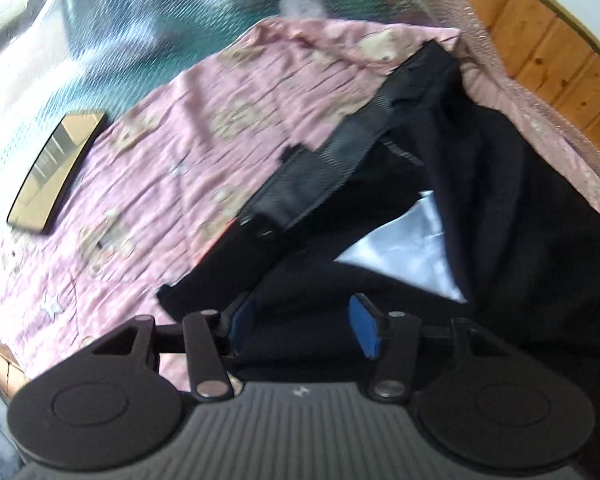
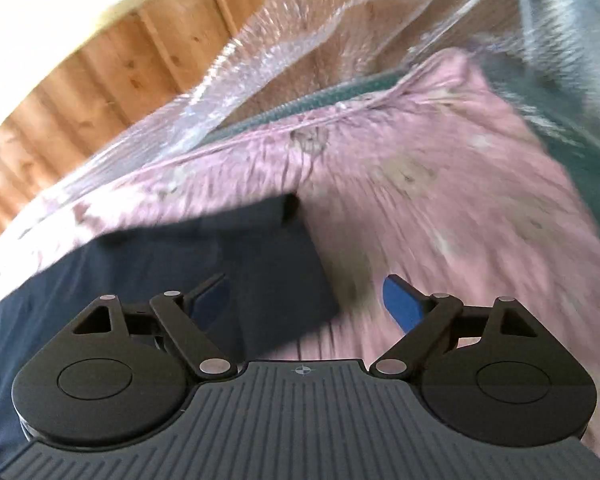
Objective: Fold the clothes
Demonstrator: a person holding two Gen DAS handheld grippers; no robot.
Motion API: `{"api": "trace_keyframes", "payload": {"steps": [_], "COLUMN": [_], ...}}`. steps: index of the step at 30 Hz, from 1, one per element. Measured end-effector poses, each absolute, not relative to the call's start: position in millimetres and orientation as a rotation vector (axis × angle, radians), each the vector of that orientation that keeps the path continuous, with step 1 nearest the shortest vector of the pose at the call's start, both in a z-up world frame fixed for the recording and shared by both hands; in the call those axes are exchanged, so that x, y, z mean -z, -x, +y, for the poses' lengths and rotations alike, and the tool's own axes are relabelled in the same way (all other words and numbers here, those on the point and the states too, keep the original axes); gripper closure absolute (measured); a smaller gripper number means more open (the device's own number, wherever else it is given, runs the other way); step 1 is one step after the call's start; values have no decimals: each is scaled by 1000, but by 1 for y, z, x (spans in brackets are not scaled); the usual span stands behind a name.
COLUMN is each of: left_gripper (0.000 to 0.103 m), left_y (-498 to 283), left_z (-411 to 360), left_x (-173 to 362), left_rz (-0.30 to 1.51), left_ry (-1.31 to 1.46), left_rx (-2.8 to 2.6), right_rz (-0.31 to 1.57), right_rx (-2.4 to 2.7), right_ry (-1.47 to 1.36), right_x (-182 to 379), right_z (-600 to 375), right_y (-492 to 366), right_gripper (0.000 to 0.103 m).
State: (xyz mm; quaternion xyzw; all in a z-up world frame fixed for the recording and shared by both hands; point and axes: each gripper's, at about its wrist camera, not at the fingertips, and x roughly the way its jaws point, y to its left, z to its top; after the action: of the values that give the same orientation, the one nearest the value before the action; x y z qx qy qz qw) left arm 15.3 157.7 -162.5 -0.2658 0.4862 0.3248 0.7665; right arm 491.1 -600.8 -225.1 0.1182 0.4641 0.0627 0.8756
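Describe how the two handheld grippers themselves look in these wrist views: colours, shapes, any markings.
Both look alike. The left gripper and right gripper each have a dark grey ribbed body, two round black discs at the sides, and black linkage bars joined by silver rivets. Their fingers carry blue pads. A small crosshair mark sits at the centre of the right body's front edge. No cables or sleeves show.

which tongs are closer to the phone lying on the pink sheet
Left. The left tongs hover over the dark garment, with the phone in view; the right tongs show no phone.
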Motion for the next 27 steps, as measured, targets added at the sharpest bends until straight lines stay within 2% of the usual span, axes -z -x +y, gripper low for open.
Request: {"api": "trace_keyframes", "payload": {"steps": [1,2,3,4,8,11,17,19,21,23,24,25,27], "left_gripper": [50,50,49,49,49,48,43,33,27,22,17,16,17], "left_y": [-20,-25,-28,-27,-25,-42,-110,-128,-142,-159,-171,-183,-209], "left_z": [155,152,151,152,161,170,183,191,199,206,208,210,212], "left_x": [161,160,159,159,161,171,195,193,193,199,203,210,224], "left_rz": [1053,1051,1046,1041,1008,1005,990,924,863,826,825,838,874], "left_ry": [580,584,593,606,684,731,770,788,829,868,881,881,869], "left_rx": [-710,-715,-728,-739,-780,-776,-753,-776,-785,-773,-758,-738,-696], "right_rz": [990,1016,1041,1039,867,861,994,1004,1001,1012,1018,1025,1039], "right_rx": [-155,-189,-235,-284,-449,-383,-125,-72,-35,-31,-32,-32,-33], "right_ry": [-261,-278,-301,-313,-284,-247,-301,-339,-387,-400,-391,-375,-341], "right_x": [236,248,253,251,187,174,228,239,243,244,243,242,238], "right_z": [-599,-596,-591,-586,-589,-624,-681,-687,-686,-677,-670,-663,-647], "right_y": [-507,-521,-530,-532,-461,-398,-335,-322,-311,-302,-297,-293,-283], "right_gripper": [26,42,97,101,102,102,101,90,84,65,50,45,44]}}
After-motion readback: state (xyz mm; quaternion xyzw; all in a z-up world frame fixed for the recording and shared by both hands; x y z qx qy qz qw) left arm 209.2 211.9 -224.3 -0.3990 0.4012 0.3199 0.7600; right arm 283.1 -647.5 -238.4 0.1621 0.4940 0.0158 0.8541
